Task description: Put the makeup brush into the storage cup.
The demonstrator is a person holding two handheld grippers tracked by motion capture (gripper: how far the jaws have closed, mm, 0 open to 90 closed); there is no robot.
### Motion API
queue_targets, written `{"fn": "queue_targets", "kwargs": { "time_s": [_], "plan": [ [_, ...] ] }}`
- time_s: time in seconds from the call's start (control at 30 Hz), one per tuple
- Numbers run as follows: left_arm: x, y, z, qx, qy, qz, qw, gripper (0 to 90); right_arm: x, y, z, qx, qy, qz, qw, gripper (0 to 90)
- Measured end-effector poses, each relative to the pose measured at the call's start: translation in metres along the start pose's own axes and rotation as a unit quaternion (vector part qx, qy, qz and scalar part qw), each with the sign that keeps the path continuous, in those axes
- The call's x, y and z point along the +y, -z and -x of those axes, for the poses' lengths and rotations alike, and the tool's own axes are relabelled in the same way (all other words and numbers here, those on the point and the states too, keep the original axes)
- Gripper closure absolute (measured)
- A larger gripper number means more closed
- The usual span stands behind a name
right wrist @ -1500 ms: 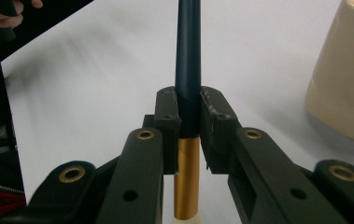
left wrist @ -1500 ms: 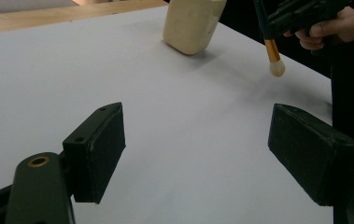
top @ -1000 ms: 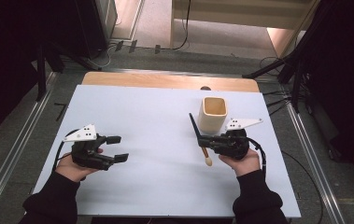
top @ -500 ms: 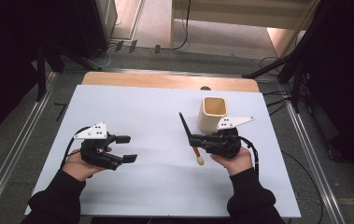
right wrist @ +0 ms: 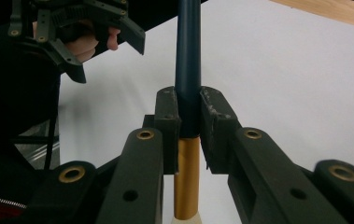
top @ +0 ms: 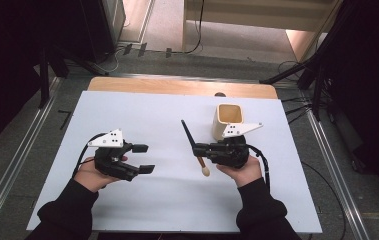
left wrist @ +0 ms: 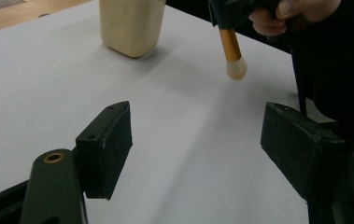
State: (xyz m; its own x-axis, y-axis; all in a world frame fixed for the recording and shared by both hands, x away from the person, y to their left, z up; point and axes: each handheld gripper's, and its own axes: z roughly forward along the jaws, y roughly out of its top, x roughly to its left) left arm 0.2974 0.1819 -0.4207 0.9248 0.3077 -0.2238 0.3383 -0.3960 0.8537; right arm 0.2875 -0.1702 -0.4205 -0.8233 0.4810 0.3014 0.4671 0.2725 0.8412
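Your right gripper was clamped on the brush at its dark handle, bristle end toward 6 o'clock, above the tabletop. The cream cup stood upright just at its 1 o'clock. Your left gripper, well off at 9 o'clock, was open with nothing between the jaws, which had just been closing slightly.

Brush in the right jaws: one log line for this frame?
right gripper: shut on brush, handle up, tip down | left gripper: jaws open, just been closing, nothing between | cup: upright on table, beside right gripper
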Motion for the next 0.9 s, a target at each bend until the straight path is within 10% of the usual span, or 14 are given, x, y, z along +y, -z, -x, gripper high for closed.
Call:
{"fn": "queue_targets", "kwargs": {
  "time_s": [0.9],
  "plan": [
    [0.005,-0.035,0.014,-0.037,-0.015,-0.015,0.9991,34.8,0.010,-0.033,-0.021,0.038,0.018,-0.005,0.9991,79.7]
  ]
}}
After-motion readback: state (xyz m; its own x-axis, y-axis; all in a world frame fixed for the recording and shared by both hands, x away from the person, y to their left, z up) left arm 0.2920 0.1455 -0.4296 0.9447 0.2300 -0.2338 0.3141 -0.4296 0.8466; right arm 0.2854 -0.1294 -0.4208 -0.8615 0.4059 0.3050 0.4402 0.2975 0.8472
